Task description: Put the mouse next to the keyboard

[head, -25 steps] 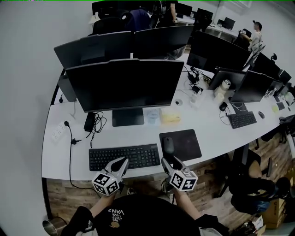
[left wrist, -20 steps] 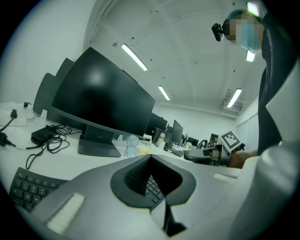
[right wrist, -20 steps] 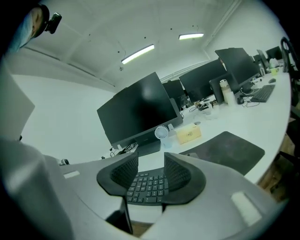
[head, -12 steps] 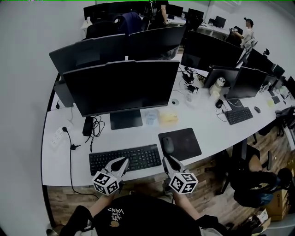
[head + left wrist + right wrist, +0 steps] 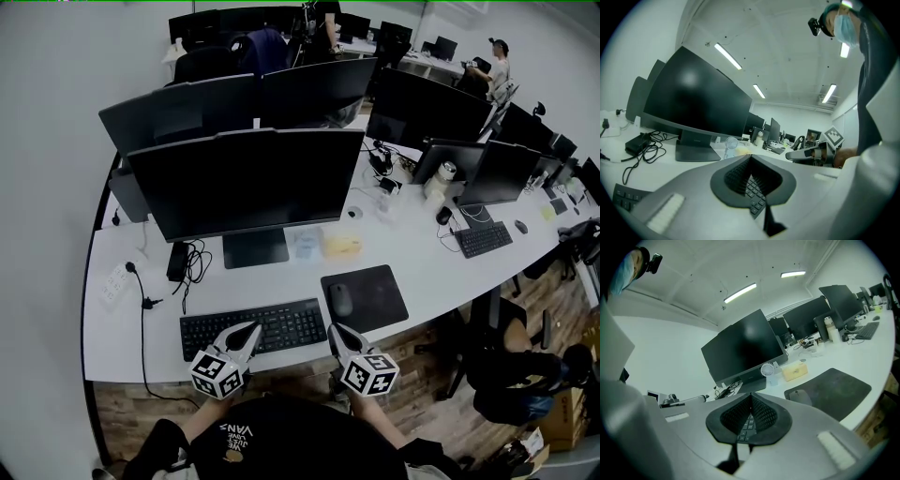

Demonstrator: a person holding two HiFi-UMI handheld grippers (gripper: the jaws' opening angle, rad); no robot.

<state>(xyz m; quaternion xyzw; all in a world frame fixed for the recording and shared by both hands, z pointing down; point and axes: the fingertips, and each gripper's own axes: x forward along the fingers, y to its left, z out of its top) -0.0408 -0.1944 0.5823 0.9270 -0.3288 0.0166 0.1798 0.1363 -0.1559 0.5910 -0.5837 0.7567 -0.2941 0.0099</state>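
- Your left gripper (image 5: 250, 332) and right gripper (image 5: 336, 331) hover at the keyboard's (image 5: 291, 323) near edge, both closed and empty.
- The mouse (image 5: 342, 300) lies just right of the keyboard, ungripped; any placing seems still left to do.

Bright ceiling strip lights (image 5: 740, 292), soft shadows; fisheye warp (dark corners).

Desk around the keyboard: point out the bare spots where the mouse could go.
Bare desk lies between the keyboard and the monitor stand, and left of the keyboard up to the cord. The mouse pad is free right of the mouse. Crowded: cables left of the stand, box behind the pad.
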